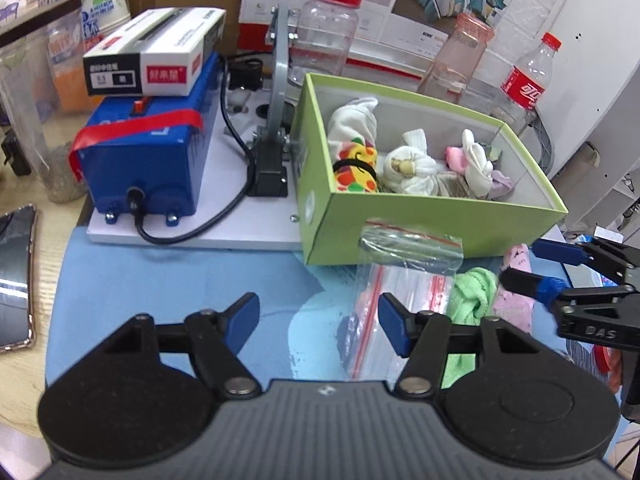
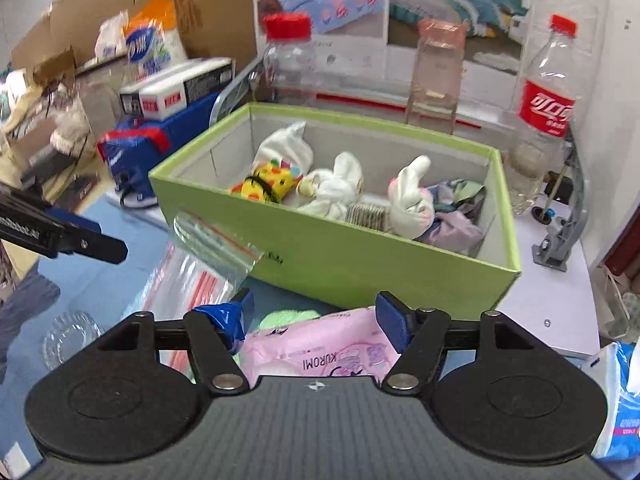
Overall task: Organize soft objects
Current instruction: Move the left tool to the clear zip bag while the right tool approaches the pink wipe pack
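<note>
A green cardboard box (image 1: pixel 420 224) (image 2: pixel 360 264) holds several rolled socks: a white one with a colourful cuff (image 1: pixel 356 160), a white bundle (image 1: pixel 408 168) and a white-and-pink bundle (image 1: pixel 472 160). In front of the box lie a pink sock (image 1: pixel 516 300) (image 2: pixel 320 348) printed KUROMI, a green cloth (image 1: pixel 472 292) (image 2: pixel 288 315) and clear zip bags (image 1: pixel 400 280) (image 2: pixel 208 248). My left gripper (image 1: pixel 319 318) is open above the blue mat, left of the bags. My right gripper (image 2: pixel 316 314) (image 1: pixel 536 268) is open with the pink sock low between its fingers.
A blue machine (image 1: pixel 148 156) with a white carton on top stands left of the box on a white board. Bottles (image 1: pixel 328 20) (image 2: pixel 544 112) line the back. A phone (image 1: pixel 16 276) lies at the far left, and a glass dish (image 2: pixel 68 340) and tissue pack (image 2: pixel 616 392) sit nearby.
</note>
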Available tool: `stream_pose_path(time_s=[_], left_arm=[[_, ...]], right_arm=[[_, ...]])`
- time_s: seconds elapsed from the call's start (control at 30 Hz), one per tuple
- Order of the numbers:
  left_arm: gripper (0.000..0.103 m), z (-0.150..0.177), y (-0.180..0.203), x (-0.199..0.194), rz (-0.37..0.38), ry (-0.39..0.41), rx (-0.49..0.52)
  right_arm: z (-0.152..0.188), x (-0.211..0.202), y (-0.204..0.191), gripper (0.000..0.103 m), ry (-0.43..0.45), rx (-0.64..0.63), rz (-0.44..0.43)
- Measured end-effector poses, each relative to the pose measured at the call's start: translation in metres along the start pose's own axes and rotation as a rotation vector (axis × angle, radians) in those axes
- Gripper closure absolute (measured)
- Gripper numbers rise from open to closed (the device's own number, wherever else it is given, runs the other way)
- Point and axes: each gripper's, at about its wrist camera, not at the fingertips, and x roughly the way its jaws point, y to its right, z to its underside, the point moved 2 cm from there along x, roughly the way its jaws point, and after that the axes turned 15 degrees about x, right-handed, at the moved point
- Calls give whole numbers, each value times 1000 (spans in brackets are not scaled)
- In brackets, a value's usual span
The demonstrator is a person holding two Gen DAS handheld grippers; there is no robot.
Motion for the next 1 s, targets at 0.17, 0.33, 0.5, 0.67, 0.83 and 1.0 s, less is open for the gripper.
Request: stream_pose_path(time_s=[0.17,0.33,0.5,0.67,0.83,1.0], left_arm=[[43,-4,13,-2,9,-3,49],[42,-13,31,3,25,-11,104],[42,-25,63,27,68,-83,185],[42,-33,84,54,-5,-168,268],[42,-37,93,69,-85,-215,324],[40,-39,98,76,-112,-239,363]], right_arm=[[8,-7,22,47,-22,7,67],[28,-38,73,45,9,135,114],[55,-66,99,44,64,222,135],[65,-82,106,44,110,266,98],[63,-88,107,43,143,287,49],[59,-89,104,43,160,302,17]])
